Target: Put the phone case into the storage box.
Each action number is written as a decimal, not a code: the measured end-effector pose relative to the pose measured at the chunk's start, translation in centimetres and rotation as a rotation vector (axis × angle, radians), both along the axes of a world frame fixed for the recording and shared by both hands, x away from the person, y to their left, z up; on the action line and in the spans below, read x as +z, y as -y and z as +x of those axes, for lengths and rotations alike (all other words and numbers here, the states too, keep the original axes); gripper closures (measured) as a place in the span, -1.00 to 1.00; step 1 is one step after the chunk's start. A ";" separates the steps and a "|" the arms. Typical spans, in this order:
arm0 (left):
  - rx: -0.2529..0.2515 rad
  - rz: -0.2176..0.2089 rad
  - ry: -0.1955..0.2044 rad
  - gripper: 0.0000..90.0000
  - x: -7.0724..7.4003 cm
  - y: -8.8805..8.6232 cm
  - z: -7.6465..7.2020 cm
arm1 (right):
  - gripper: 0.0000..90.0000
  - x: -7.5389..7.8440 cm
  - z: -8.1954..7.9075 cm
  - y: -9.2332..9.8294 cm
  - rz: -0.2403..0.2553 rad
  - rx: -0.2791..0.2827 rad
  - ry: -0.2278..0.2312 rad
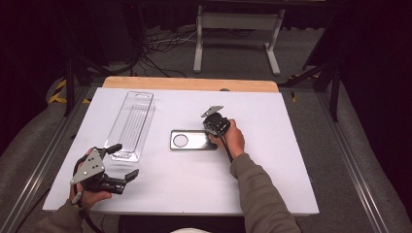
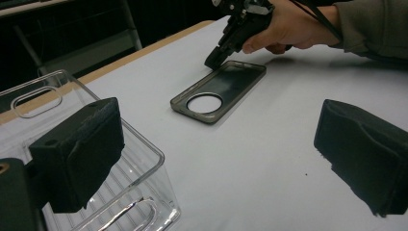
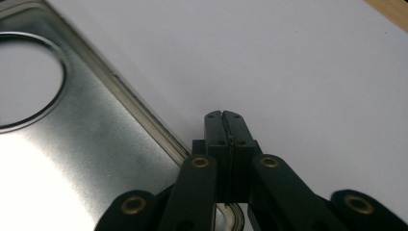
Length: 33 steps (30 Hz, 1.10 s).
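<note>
A translucent grey phone case (image 1: 193, 140) (image 2: 232, 81) (image 3: 91, 144) with a round camera hole lies flat in the middle of the white table (image 1: 272, 160). My right gripper (image 1: 210, 131) (image 2: 214, 61) (image 3: 223, 117) is shut. Its tips are down at the case's far right corner, just outside the rim, and nothing shows between the jaws. My left gripper (image 1: 124, 161) (image 2: 216, 159) is open and empty near the front left of the table. One of its jaws is close to the near end of a long clear plastic package tray (image 1: 131, 124) (image 2: 139, 163).
The table's wooden back edge (image 1: 189, 83) runs behind the white sheet. A white metal stand (image 1: 238, 29) and cables lie on the floor beyond. Bare sheet stretches right of the case and along the front edge.
</note>
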<state>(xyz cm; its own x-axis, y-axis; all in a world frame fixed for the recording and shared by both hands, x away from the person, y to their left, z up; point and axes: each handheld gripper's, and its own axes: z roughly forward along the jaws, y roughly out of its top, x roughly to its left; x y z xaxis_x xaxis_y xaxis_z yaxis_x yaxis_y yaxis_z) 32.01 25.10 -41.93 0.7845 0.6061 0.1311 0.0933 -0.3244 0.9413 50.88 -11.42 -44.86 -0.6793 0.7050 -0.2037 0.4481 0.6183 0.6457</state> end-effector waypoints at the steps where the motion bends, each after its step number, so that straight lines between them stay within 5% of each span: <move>1: 0.004 0.004 0.002 -0.91 0.0 0.0 0.0 | 1.00 0.0 -0.3 0.2 0.008 0.004 -0.003; 11: 0.024 0.013 -0.010 -0.87 -0.1 0.3 0.1 | 1.00 -0.1 -3.6 1.5 0.034 0.031 -0.014; 20: 0.025 0.020 -0.015 -0.86 -0.2 0.4 0.1 | 1.00 0.0 -7.5 1.5 0.023 0.159 -0.040; 33: 0.003 0.019 -0.023 -0.86 -0.2 0.5 0.1 | 1.00 0.0 -9.8 0.2 0.016 0.262 -0.058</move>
